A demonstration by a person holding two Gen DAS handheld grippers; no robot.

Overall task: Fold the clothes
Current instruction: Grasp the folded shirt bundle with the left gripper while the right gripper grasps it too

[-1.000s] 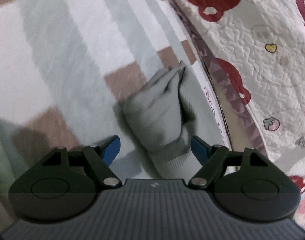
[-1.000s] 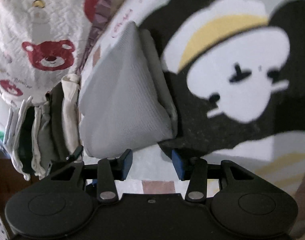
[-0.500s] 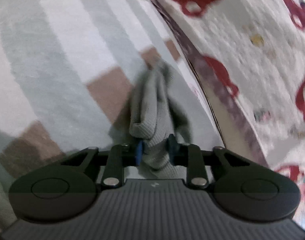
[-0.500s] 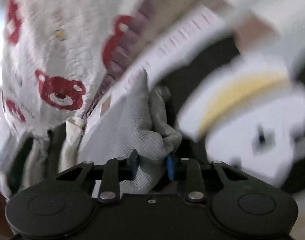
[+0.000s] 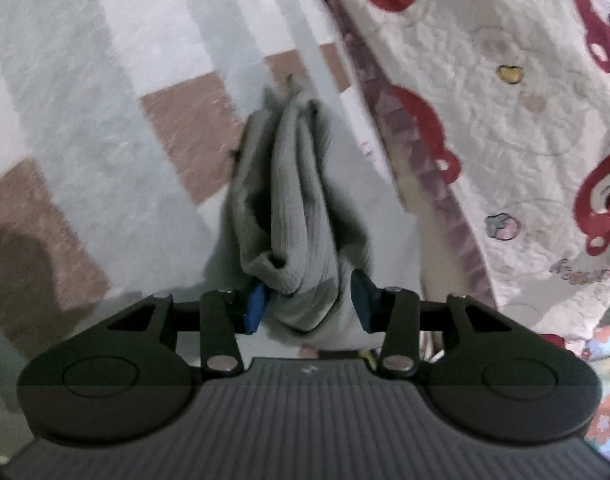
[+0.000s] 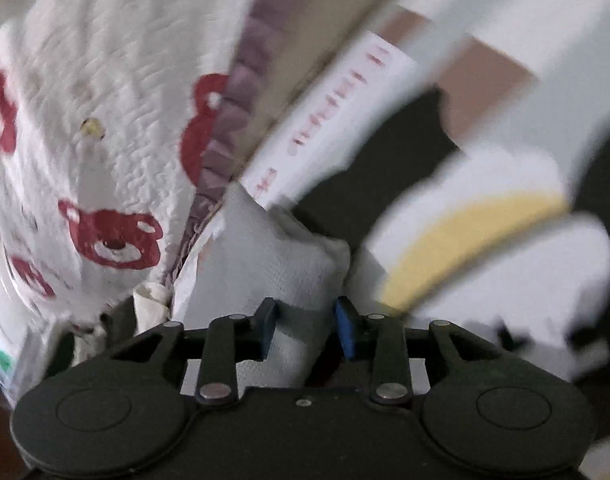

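Fabric is bunched up in both grips now! The left gripper, wide open over the flat grey garment a second ago, has narrowed onto it: the cloth stands gathered into tall pleats, pressed against the left blue pad, while the right pad sits a touch clear of it, so the hold looks loose or easing rather than firm. Over on the other side, the right gripper has closed from well apart to tight on the pale waffle-knit cloth, which has gone from a smooth flat triangle to a puffed wad squeezed between the blue pads.

By the look of it, both ends are pinched and raised, which suggests a lift or carry-over fold is under way, not a finished crease.

Underneath lies a checked blanket in white, pale grey-green and brown squares; the right view shows a black, white and yellow cartoon print on that soft surface, heavily blurred. Alongside runs a quilted white cover with red bears, edged in purple trim. A few more pale garments hang at the lower left of the right view.
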